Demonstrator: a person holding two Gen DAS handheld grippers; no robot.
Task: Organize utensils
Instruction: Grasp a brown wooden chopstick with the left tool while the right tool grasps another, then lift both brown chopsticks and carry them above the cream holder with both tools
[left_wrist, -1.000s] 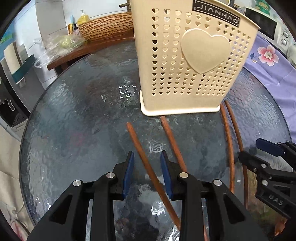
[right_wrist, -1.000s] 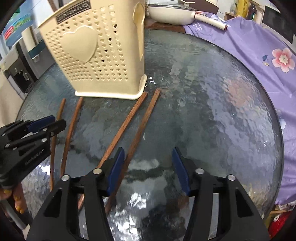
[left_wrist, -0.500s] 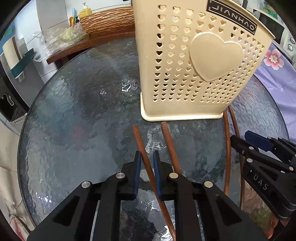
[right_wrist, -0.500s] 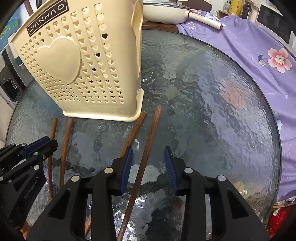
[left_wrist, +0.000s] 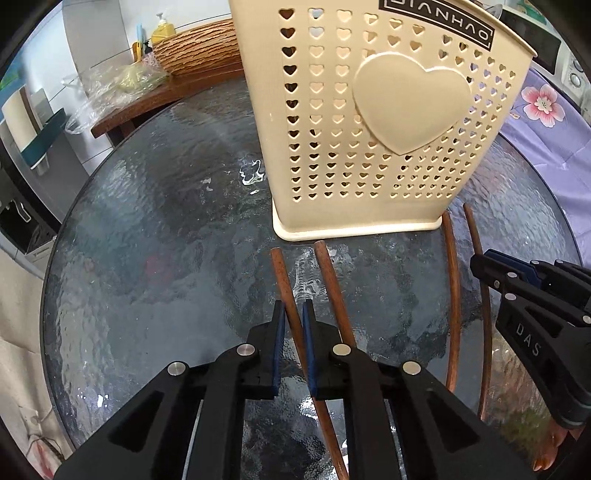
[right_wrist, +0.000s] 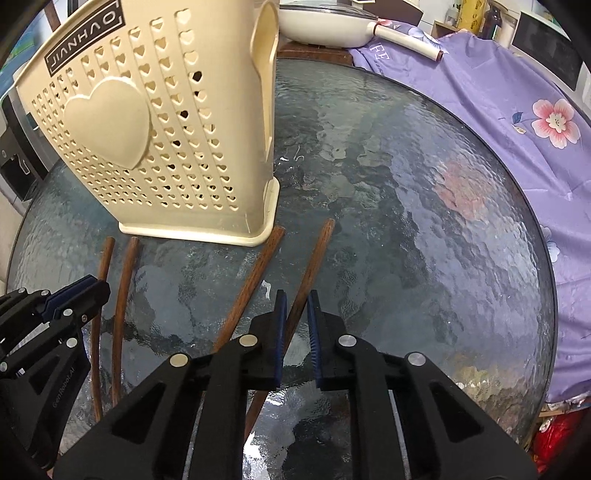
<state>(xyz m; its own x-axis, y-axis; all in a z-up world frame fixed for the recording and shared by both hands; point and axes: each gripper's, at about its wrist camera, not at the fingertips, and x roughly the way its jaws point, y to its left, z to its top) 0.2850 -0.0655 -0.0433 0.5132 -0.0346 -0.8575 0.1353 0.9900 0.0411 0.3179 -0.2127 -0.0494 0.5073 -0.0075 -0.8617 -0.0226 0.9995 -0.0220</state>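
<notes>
Jaws of both grippers, wide apart a second ago, have just been closing and now pinch one chopstick each. Left gripper (left_wrist: 292, 314) clamps the leftmost chopstick (left_wrist: 282, 280); right gripper (right_wrist: 294, 302) clamps the rightmost chopstick (right_wrist: 314, 254). Sticks are slim, round, brown wood, lying flat on the round textured-glass bench (left_wrist: 147, 229). Cream plastic holder (left_wrist: 369, 122), heart-perforated, stands just beyond their tips.

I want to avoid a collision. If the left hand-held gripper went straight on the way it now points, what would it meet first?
Probably the glass table: the left hand-held gripper, shut on a wooden chopstick, points steeply down at it. Just beyond stands the base of the beige utensil holder; depth is unclear.
</notes>
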